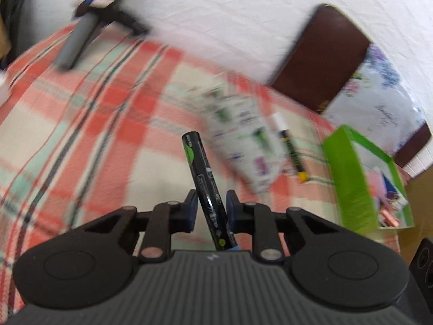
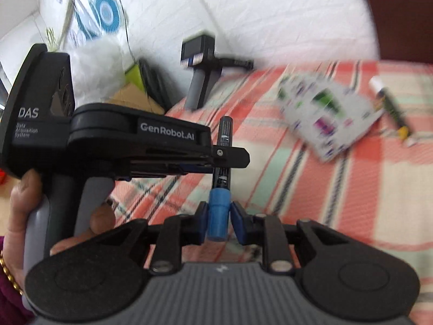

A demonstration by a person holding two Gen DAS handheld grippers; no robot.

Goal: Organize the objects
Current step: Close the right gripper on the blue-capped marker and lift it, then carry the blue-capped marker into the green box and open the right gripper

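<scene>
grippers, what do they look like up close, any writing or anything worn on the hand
Both are black claws with blue pads on black link arms, over a ribbed grey body. The left gripper has a grey handle and white lettering: "GenRobot.AI", "DAS", "Data Acquisition System". The right gripper looks the same. The left hand wears a gold bead bracelet and a purple sleeve.

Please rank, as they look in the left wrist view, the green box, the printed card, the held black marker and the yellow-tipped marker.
1. green box
2. printed card
3. black marker, nearest the camera, so unsure
4. yellow-tipped marker
</scene>
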